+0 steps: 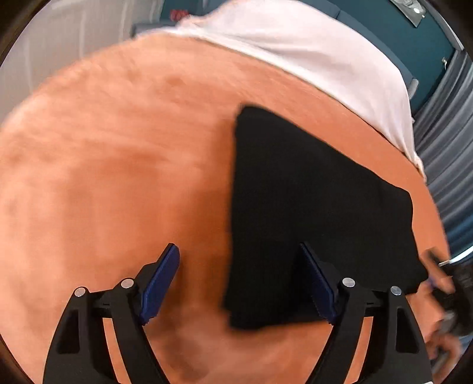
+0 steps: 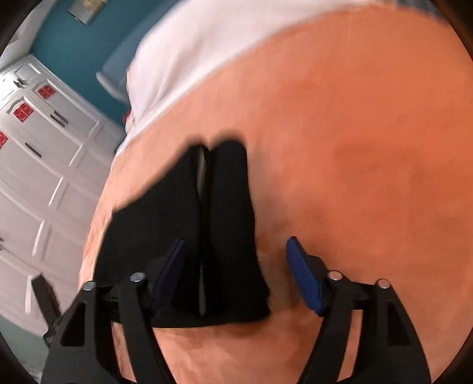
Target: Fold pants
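Black cloth pants (image 1: 310, 212) lie folded into a compact, roughly rectangular stack near the orange plush blanket's (image 1: 118, 177) edge, so folding looks nearly or fully done, with the left gripper (image 1: 241, 283) and right gripper (image 2: 236, 274) both released, grasping nothing.

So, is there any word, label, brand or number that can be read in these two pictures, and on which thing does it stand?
No text can be read in either view.
Red squares on the white cabinet: patterned stickers, too blurred to read as characters.
Grey plate on the teal wall: no legible marking.
Black pants: no visible label.
Orange blanket and white sheet: plain.
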### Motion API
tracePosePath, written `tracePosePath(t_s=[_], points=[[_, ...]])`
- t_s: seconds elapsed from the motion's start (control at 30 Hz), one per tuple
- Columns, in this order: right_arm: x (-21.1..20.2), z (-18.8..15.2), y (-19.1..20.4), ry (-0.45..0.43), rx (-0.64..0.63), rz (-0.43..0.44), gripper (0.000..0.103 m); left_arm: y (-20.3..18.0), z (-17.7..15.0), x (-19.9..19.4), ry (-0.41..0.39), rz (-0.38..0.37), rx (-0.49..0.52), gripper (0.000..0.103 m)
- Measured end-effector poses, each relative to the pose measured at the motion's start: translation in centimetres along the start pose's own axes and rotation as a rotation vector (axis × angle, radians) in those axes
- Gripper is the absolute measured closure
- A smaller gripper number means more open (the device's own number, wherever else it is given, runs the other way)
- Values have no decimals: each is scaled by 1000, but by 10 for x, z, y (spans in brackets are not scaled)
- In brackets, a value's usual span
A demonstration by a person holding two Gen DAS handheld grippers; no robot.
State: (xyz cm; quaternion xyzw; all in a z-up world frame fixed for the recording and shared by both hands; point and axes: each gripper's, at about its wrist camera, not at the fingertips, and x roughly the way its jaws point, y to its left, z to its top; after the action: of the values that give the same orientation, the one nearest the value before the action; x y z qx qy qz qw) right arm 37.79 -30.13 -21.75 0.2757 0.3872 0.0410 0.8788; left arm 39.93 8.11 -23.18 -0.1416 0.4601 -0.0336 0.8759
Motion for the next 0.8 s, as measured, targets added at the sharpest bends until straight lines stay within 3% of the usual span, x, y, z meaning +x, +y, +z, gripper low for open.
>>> tracePosePath(t_s=[0.07, 0.13, 0.2, 0.27, 0.33, 0.37, 0.4, 0.43, 0.47, 0.57, 0.63, 0.7, 0.8], points=[[-22, 5, 31, -45, -96, 50, 50, -5, 4, -37, -99, 28, 36, 29], [-23, 10, 68, -39, -205, 78, 54, -16, 22, -47, -148, 26, 56, 26], [2, 16, 105, 5, -256, 125, 55, -39, 36, -45, -139, 49, 93, 21], [44, 25, 119, 47, -281, 92, 55, -65, 43, -12, -82, 108, 153, 15], [84, 19, 117, 103, -311, -21, 57, -76, 37, 25, 1, 162, 202, 15], [104, 13, 106, 145, -304, -85, 62, -78, 30, 55, 79, 203, 238, 14], [114, 9, 97, 141, -310, -102, 71, -75, 21, 67, 96, 210, 252, 9], [111, 5, 92, 77, -358, -109, 71, -70, 15, 66, 56, 190, 238, 5], [107, 1, 92, 68, -382, -141, 71, -65, 13, 62, 22, 183, 204, 5], [88, 2, 106, 93, -391, -174, 70, -52, 13, 45, 52, 144, 141, 7], [50, -6, 120, 47, -404, -130, 68, -50, 8, 23, 18, 169, 161, 9], [32, -14, 115, 57, -418, -80, 69, -49, -5, 3, -13, 203, 206, 8], [52, -44, 100, 164, -498, -209, 72, -41, -26, 7, 43, 299, 275, 6]])
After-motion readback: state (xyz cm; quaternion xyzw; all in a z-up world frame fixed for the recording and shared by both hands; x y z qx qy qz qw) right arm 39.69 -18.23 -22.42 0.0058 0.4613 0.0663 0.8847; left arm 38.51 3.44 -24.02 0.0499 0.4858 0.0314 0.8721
